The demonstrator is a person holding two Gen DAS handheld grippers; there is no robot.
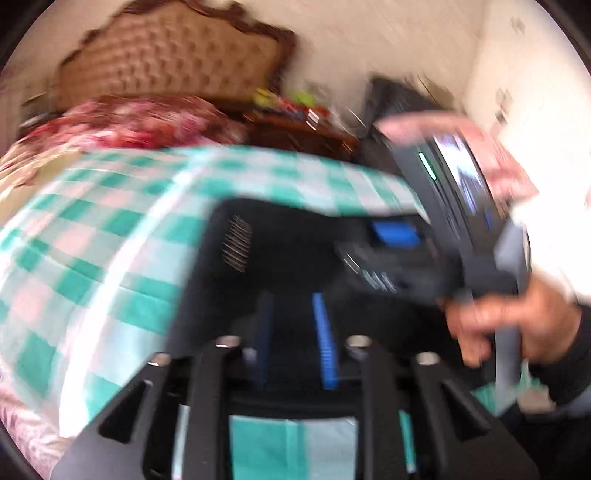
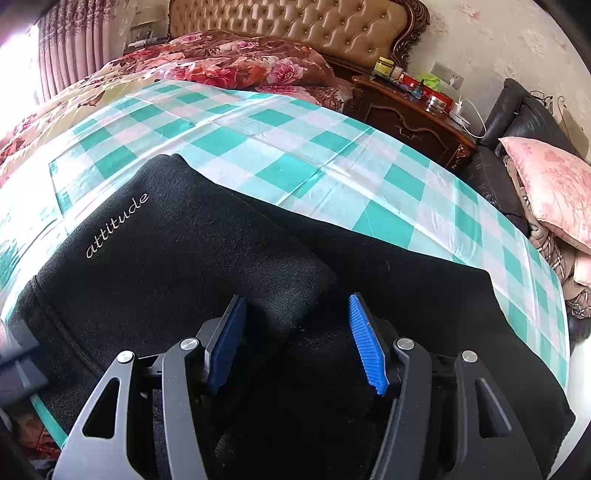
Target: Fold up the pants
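Black pants (image 2: pixel 207 266) lie right under the right tool (image 2: pixel 295 339), filling the bottom of the right wrist view. They rest on a green and white checked cloth (image 2: pixel 280 147) spread over the bed. On the left part of the pants, the word "attitude" (image 2: pixel 116 225) is sewn in white thread. That part is folded over and lies on top of the rest of the pants, which spread out to the right.

Two blue pads (image 2: pixel 364 343) on the right tool stand wide apart. A thick fold of the black cloth sits between them, but the pads are not squeezing it. The left pad looks very close to the fold; I cannot tell if it touches.

Further back, a red flowery blanket (image 2: pixel 236 62) is bunched near the padded headboard (image 2: pixel 295 26). To the right stands a dark wooden nightstand (image 2: pixel 406 114) with small jars and boxes on it, then a black sofa (image 2: pixel 524 114) with a pink pillow (image 2: pixel 554 184).

Left wrist view is very blurry. The left tool (image 1: pixel 295 343) has its blue pads a little way apart, with black pants (image 1: pixel 295 254) past them and under them. I cannot tell if it touches the cloth. On the right, a hand (image 1: pixel 517 325) holds the handle of the right tool (image 1: pixel 417 254).
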